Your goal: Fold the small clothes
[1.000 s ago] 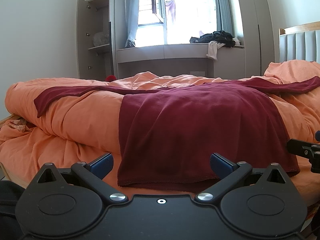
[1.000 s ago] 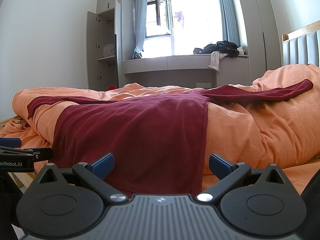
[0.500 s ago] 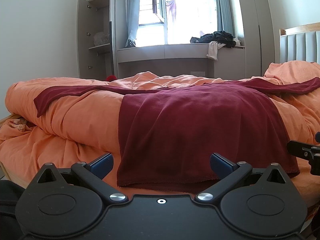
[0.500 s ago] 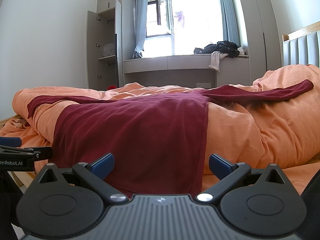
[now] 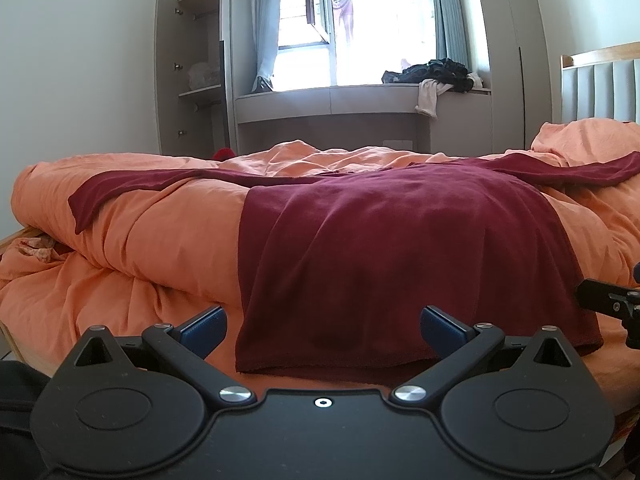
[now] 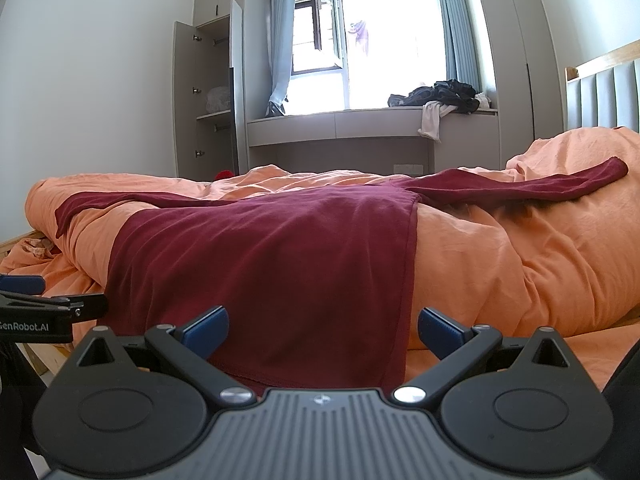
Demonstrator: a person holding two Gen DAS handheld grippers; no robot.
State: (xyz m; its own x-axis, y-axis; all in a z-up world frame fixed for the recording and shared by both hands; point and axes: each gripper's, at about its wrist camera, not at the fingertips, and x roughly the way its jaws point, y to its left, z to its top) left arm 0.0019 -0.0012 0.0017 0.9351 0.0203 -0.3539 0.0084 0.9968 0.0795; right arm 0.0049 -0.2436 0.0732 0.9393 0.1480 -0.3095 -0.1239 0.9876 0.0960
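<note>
Both sets of jaws stand spread wide with nothing between them. The left gripper point(image 5: 322, 330) faces the near hem of the shirt point(image 5: 400, 248), its left finger point(image 5: 202, 328) just off the hem's left corner over bare duvet point(image 5: 160, 232), its right finger over the cloth. The right gripper point(image 6: 322, 330) mirrors this — the shirt's right side edge runs down between its fingers, so the hem's right corner sits just ahead of the jaws.

The shirt lies face down across the orange duvet, body running away from the grippers toward the window, hem nearest. Its long axis, though, is crosswise: one sleeve point(image 5: 132, 192) stretches far left, the other sleeve point(image 6: 560, 188) far right up the rise of bedding by the headboard.

Judging from this, each gripper is nearer its own hem corner and its own sleeve — the left sleeve falls to the left hand, the right to the right. Either needs a reach forward and outward; the hem corners need only a short drop.
</note>
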